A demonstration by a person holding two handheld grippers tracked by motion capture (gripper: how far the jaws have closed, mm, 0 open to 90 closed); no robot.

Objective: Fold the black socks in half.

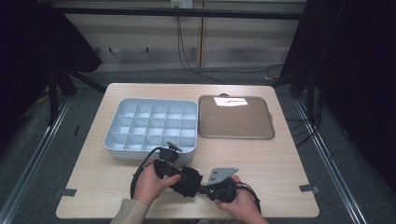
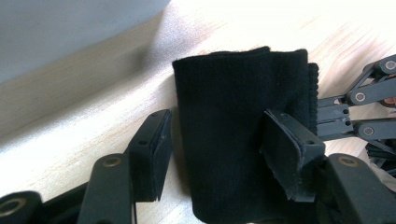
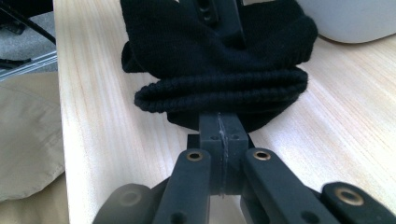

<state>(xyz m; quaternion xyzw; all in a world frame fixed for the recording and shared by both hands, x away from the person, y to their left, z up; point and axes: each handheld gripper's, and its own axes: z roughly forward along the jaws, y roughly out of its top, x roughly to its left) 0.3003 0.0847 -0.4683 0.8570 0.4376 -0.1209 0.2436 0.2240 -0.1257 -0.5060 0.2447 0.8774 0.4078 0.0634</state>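
Note:
A black knitted cloth [image 1: 188,182], folded into a thick bundle, lies on the wooden table near its front edge between both hands. My left gripper [image 1: 183,178] comes in from the left. In the left gripper view the cloth [image 2: 224,93] fills the space between the jaws, and my left gripper [image 2: 219,154] is shut on it. My right gripper [image 1: 201,189] reaches in from the right. Its jaws are pressed together, and my right gripper [image 3: 219,128] is shut on the cloth's [image 3: 210,56] lower edge under a ribbed fold.
A pale grey tray [image 1: 140,151] divided into several empty compartments stands just behind the hands. A flat brown tray [image 1: 236,121] lies to its right. The table's front edge [image 1: 187,217] is close below the hands. A beige sleeve [image 3: 23,140] shows at the left.

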